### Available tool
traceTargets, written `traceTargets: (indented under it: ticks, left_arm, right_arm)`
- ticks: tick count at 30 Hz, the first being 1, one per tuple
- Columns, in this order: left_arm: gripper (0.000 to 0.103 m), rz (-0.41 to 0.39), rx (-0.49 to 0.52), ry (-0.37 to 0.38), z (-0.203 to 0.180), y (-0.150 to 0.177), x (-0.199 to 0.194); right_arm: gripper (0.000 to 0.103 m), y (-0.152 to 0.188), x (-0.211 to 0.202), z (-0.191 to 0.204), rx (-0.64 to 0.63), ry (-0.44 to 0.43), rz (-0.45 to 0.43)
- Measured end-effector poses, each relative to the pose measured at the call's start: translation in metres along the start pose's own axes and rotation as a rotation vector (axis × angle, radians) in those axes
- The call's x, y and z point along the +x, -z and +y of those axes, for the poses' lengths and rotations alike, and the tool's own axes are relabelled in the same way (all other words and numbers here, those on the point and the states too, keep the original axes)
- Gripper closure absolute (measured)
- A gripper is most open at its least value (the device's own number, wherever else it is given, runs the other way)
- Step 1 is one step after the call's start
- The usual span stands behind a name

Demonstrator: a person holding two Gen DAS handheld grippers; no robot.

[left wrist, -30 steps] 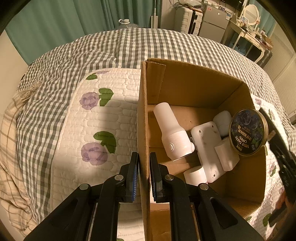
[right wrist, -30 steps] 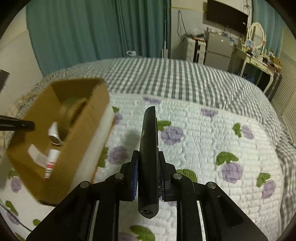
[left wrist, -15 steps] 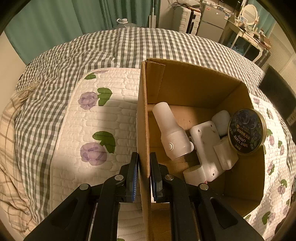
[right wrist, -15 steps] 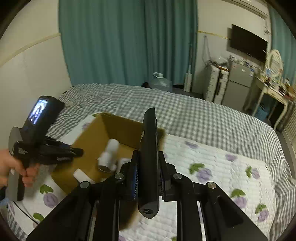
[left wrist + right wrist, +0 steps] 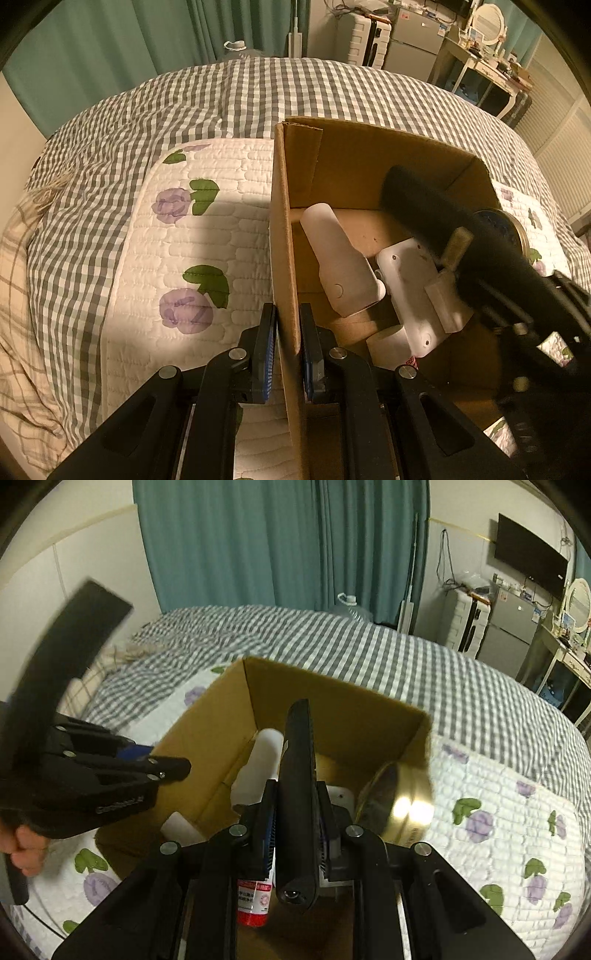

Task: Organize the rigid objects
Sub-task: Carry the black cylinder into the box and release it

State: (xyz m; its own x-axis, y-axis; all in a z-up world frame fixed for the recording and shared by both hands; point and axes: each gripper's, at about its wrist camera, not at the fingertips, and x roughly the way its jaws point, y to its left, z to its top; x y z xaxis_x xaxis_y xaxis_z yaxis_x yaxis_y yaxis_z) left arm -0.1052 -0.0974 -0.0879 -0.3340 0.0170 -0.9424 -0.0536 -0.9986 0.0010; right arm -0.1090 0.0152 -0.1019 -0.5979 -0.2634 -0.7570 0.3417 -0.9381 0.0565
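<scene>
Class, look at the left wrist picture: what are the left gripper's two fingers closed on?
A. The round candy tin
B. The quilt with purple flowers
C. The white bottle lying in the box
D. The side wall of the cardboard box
D: the left gripper has one finger outside and one inside the cardboard box, pinching its side wall, while the white bottle lies loose inside.

Black remote (image 5: pixel 436 218) motion-blurred over the cardboard box (image 5: pixel 284 229), round tin (image 5: pixel 506 225) mostly hidden behind it, red-capped tube (image 5: pixel 255 904) partly behind the right gripper (image 5: pixel 295 834).
</scene>
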Motion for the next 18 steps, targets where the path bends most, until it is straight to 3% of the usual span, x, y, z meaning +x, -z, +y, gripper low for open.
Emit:
traceTargets:
  ticks: [18]
  left_arm:
    - [0.091, -0.006, 0.002, 0.015, 0.000, 0.002, 0.000]
  right_arm:
    - [0.086, 0.001, 0.035, 0.021, -0.016, 0.021, 0.069]
